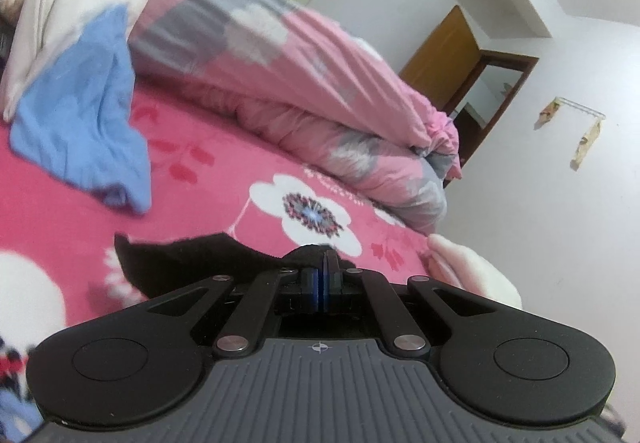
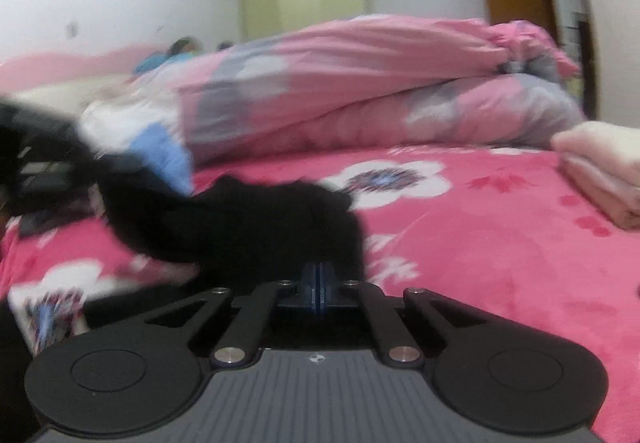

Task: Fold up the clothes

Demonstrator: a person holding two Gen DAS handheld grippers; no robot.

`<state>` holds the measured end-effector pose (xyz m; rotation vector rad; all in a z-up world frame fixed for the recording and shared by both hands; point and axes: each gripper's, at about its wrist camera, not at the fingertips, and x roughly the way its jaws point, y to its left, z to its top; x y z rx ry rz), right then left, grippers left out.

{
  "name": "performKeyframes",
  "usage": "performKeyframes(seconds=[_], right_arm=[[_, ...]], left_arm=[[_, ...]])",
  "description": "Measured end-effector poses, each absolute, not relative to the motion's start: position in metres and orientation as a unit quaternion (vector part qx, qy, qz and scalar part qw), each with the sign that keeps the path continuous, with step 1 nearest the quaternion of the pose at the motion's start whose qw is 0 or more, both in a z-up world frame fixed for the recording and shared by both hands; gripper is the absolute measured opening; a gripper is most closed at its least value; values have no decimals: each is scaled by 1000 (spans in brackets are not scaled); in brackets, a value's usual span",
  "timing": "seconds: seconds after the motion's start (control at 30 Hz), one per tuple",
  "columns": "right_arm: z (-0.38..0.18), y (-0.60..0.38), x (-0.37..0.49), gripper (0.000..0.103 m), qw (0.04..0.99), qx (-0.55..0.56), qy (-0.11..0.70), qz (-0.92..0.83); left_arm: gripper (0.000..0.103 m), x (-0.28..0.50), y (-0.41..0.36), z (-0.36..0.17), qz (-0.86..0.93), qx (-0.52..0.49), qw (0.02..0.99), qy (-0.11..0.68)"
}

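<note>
Pinching a black garment (image 2: 256, 219), both grippers' fingers (image 1: 329, 263) (image 2: 316, 275) meet.

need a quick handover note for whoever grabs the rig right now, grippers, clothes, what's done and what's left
Left gripper: shut on the black garment, pinching its edge.
Right gripper: shut, its tips at the black garment's near edge; the grip is likely, but blur hides it.
Black garment: bunched on the pink floral bedspread, not folded yet.
Blue garment: crumpled farther back beside the rolled pink quilt, untouched.
Done: a folded pale pink item lies on the right.
Left: fold the black garment, then the blue one.
</note>
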<state>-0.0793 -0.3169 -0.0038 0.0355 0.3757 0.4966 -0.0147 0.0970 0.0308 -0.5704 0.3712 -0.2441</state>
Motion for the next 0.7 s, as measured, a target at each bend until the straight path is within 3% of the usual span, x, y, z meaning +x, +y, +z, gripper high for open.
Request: performKeyframes(seconds=[0.27,0.43,0.5,0.53,0.57,0.7], right_arm=[[34,-381,-69,0,978,109,114,135],[25,-406,-67,4,944,204,143,214],[17,-392,-70,26,938,188,157,244],[12,-381,-74,56,939,169,161,253],[8,-370,-79,74,939,151,164,262],[-2,-332,-95,79,937,87,165,294]], left_arm=[[0,-9,123,56,-107,-269,946,147],[0,-7,118,47,-118,-266,943,159],[0,-8,115,43,-121,-264,943,165],[0,-9,114,42,-120,-263,943,166],[0,-10,112,40,-119,-262,943,168],[0,-11,114,36,-116,-271,940,173]])
